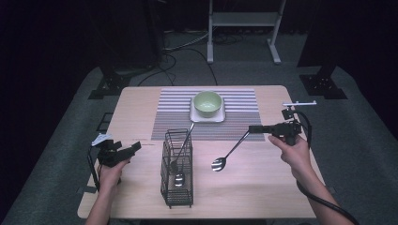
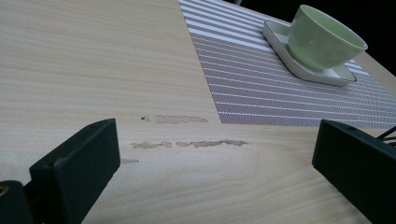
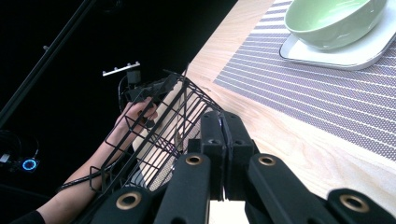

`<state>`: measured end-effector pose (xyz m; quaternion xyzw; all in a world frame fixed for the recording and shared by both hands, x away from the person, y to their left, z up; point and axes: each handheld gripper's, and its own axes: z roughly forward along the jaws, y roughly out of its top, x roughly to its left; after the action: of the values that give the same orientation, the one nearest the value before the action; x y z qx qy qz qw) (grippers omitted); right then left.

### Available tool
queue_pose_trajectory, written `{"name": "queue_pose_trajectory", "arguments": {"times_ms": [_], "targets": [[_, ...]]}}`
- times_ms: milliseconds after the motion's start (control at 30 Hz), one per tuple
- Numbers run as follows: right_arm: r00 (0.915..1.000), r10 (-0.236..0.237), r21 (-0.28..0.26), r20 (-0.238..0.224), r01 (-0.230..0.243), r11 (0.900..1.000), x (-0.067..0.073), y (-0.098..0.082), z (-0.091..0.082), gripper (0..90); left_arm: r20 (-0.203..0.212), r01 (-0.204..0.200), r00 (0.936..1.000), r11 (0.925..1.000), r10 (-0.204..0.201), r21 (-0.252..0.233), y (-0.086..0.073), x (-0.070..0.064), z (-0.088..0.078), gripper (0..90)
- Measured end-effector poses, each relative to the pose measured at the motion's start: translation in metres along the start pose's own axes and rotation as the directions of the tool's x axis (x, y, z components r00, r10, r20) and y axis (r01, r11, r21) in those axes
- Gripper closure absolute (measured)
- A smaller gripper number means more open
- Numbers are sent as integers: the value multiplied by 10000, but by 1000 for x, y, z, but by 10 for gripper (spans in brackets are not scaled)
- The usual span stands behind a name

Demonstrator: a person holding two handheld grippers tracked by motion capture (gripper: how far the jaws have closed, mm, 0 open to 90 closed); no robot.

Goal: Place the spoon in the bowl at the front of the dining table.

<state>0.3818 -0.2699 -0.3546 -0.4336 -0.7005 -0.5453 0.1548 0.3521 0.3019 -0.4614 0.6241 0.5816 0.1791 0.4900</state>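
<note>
My right gripper (image 1: 253, 129) hovers at the table's right, pointing left, and is shut on the handle tip of a metal spoon (image 1: 230, 150). The spoon slants down-left, its bowl low over the wood. In the right gripper view its jaws (image 3: 224, 122) are pressed together. A black wire basket (image 1: 177, 168) stands at centre front with another spoon (image 1: 180, 157) leaning inside it. My left gripper (image 1: 136, 147) rests at the left edge, pointing right toward the basket; in the left gripper view it (image 2: 215, 154) stands open over bare wood.
A green bowl (image 1: 207, 103) sits on a white square plate (image 1: 206, 117) on a striped placemat (image 1: 244, 112) at the back middle of the wooden table (image 1: 263, 187). A scuffed patch (image 2: 187, 142) marks the wood ahead of the left gripper. Dark floor and stands surround the table.
</note>
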Motion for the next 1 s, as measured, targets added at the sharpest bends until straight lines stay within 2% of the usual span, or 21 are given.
{"name": "queue_pose_trajectory", "arguments": {"times_ms": [1000], "targets": [[9986, 173, -181, 501, -164, 9997, -14, 12, 5, 887, 4, -19, 10000, 10000, 19, 12, 0, 1, -1, 0]]}}
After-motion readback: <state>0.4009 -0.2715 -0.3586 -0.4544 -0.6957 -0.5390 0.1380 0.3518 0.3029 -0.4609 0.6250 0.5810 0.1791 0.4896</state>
